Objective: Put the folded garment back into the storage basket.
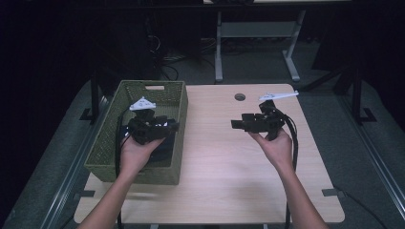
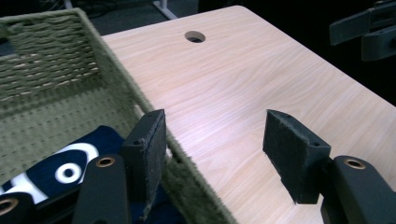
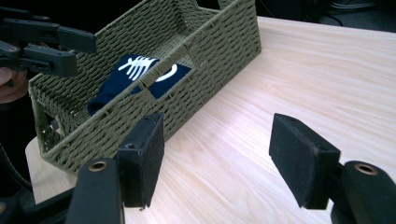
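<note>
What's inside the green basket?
A dark blue cloth with white print lies on the bottom of the woven basket. The basket's near wall and the left hand-held gripper hide part of it, so anything beneath stays unseen.

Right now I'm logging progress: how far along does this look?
Done, it seems: a navy cloth with white print lies inside the green woven basket. In hand: nothing; the left tool and right tool are open and empty. Left: unclear, since the wooden table holds nothing else.

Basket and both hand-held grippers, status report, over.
Left hand-held gripper open, over basket rim. Right hand-held gripper open, empty, above bare table. Navy printed cloth lying inside basket. Nothing in the way.
</note>
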### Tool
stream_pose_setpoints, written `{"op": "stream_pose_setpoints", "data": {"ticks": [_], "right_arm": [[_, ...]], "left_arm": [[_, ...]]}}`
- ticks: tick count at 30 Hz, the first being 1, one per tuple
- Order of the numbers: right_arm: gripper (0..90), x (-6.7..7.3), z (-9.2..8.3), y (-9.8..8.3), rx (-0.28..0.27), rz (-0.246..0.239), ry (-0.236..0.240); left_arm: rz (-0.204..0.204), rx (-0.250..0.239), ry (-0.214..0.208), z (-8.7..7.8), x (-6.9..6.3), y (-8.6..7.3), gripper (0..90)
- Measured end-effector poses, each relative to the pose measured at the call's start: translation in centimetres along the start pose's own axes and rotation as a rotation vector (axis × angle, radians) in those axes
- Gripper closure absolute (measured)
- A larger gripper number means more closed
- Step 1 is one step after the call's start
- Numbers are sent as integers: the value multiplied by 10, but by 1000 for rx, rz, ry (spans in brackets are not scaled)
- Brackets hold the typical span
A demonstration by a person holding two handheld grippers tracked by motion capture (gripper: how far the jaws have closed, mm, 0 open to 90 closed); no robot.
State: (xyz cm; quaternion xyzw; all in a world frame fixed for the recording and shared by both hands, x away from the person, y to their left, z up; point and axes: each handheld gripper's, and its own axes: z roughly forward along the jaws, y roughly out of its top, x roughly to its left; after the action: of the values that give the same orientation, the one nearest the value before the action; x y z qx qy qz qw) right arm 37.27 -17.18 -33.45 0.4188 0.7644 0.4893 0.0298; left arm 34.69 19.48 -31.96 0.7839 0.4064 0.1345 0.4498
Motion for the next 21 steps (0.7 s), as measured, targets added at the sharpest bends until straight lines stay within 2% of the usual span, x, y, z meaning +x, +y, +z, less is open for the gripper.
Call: {"op": "stream_pose_setpoints", "data": {"ticks": [21], "right_arm": [[318, -16, -28, -13, 4, 1, -21]], "left_arm": [[36, -12, -77, 22, -39, 9, 326]]}}
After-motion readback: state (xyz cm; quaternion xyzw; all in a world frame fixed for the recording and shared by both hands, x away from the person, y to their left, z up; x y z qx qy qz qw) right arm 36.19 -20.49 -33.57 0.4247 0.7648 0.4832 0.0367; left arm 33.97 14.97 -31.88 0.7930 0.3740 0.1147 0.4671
